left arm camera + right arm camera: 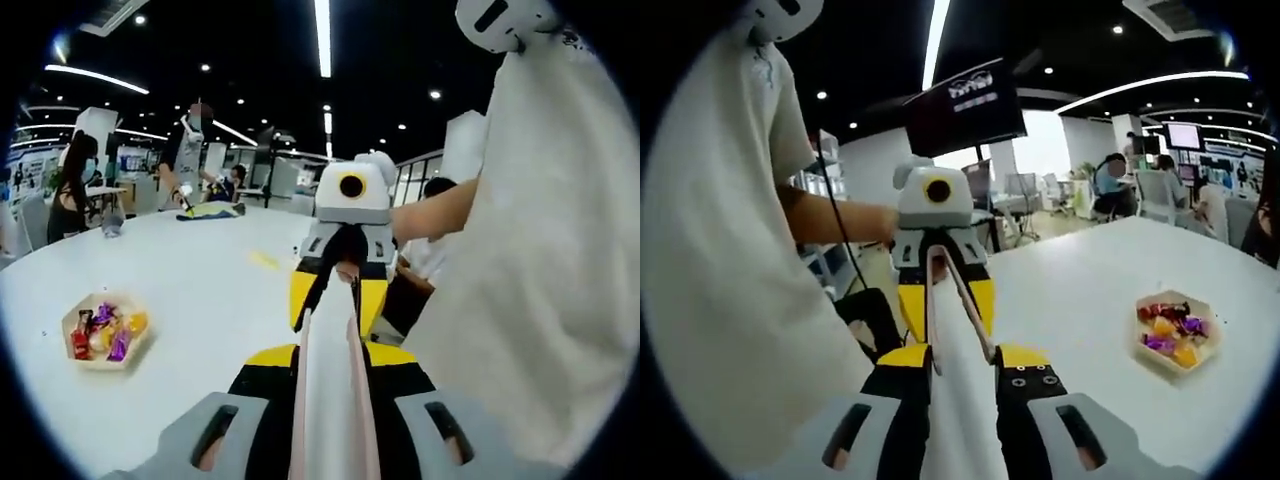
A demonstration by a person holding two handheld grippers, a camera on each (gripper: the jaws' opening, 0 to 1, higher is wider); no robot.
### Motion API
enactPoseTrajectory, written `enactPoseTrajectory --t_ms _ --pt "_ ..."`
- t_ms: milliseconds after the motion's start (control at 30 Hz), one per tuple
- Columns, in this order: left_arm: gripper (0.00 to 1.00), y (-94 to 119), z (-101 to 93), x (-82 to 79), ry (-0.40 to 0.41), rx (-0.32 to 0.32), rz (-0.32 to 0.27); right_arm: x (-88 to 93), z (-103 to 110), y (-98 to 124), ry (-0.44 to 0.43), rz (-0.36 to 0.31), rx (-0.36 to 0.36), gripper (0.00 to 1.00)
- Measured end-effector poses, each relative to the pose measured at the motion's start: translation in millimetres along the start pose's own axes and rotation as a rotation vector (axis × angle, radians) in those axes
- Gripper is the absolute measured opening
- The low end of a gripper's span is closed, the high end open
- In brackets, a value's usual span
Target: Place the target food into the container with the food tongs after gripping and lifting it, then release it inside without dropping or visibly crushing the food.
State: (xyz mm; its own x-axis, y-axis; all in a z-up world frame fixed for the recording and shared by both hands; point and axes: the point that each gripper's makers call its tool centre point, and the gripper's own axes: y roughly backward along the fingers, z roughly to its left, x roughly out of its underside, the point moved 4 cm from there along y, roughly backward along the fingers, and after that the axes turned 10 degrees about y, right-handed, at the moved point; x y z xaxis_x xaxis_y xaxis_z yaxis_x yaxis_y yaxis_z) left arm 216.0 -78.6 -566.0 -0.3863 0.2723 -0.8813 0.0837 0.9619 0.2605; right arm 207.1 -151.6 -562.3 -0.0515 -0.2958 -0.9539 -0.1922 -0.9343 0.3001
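A pair of pale pink food tongs (330,400) runs straight out from my left gripper (335,362), whose yellow-and-black jaws are shut on it. Its far end reaches my right gripper (340,290), which faces this camera. In the right gripper view the tongs (958,300) show two spread arms, with my right gripper (965,362) shut on the near end and the left gripper (943,290) at the far end. A hexagonal wooden container (72,318) (1140,322) of wrapped candies sits on the white table, apart from both grippers.
The white table (200,270) (1090,280) stretches wide around the container. A person in a pale shirt (540,280) (720,250) stands close beside the grippers. Other people sit at the table's far side (70,195) and at distant desks (1110,185).
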Motion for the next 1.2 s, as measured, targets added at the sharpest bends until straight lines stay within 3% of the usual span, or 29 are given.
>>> enactPoseTrajectory --t_ms 100,267,433,1200 --pt "0.21 -0.4 1.4 2.4 0.005 0.004 0.012 1.9 -0.3 -0.6 0.009 0.013 -0.007 0.21" --pt "0.21 -1.8 4.6 15.8 0.017 -0.012 0.083 5.3 -1.4 0.5 0.009 0.022 -0.003 0.19" --pt "0.2 0.9 5.8 17.3 0.025 -0.023 0.068 10.7 -0.1 1.7 -0.021 0.023 -0.001 0.18" --pt "0.2 3.0 5.4 38.8 0.033 -0.076 0.146 23.1 8.5 7.9 -0.022 0.033 0.016 0.18"
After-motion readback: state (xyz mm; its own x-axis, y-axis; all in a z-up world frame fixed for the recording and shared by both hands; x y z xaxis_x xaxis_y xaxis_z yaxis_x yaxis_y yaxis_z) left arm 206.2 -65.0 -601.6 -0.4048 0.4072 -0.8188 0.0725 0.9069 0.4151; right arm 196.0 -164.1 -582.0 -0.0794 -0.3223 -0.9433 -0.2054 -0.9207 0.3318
